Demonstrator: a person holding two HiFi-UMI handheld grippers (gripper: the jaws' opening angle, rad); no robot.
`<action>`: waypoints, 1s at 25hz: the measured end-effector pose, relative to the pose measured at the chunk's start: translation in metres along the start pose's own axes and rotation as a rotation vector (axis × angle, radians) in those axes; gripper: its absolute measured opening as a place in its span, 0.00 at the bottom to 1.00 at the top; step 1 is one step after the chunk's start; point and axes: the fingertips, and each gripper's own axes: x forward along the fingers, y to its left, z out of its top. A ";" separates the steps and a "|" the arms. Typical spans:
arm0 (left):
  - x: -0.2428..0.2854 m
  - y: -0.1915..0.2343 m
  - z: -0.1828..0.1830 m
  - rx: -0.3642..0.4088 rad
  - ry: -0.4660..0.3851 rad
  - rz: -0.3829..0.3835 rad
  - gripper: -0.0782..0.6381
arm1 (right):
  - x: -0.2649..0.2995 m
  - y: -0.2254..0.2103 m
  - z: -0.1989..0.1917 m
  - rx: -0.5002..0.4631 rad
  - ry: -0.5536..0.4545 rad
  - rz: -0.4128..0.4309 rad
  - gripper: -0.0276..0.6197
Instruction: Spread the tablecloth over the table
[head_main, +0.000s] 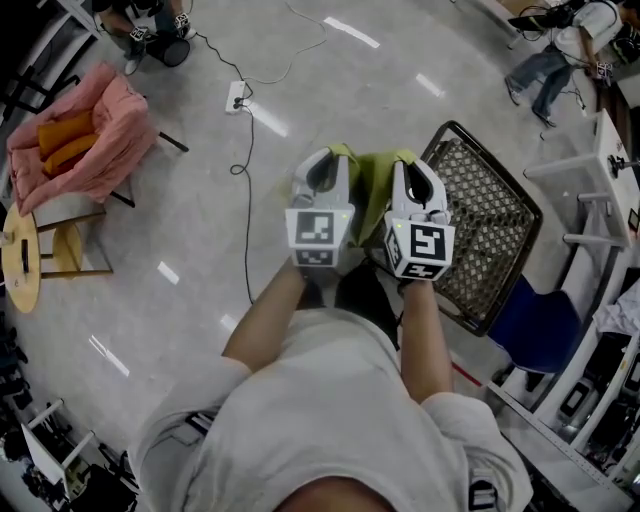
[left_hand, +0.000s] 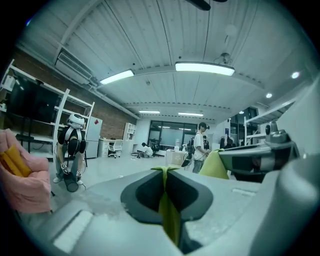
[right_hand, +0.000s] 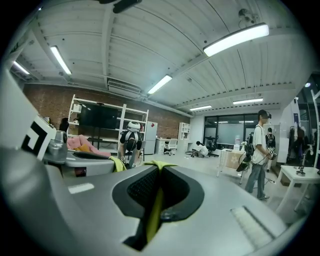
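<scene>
L gripper (head_main: 325, 162): fingers shut tight on a fold of the yellow-green cloth (head_main: 374, 192); thin strip runs up betw. them, tip pokes out past the ends. R gripper (head_main: 415, 170): same, fingers closed on a thin edge of the cloth. Both held side by side, near level. Cloth bunched betw. and below the fingers, short held span running one to the other. Black mesh counter (head_main: 482, 232) lies just right of the R fingers, so R hand is nearer. Cloth not yet over it. Prob. next: swing both right, then pull apart along the held edge.
</scene>
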 end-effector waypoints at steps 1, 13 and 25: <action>0.006 -0.002 -0.001 0.008 0.004 0.002 0.15 | 0.004 -0.006 -0.003 0.008 0.000 0.003 0.06; 0.088 -0.031 -0.018 0.071 0.097 0.103 0.15 | 0.063 -0.070 -0.038 0.075 0.016 0.151 0.06; 0.164 -0.076 -0.061 0.098 0.248 0.134 0.15 | 0.105 -0.139 -0.086 0.158 0.061 0.244 0.06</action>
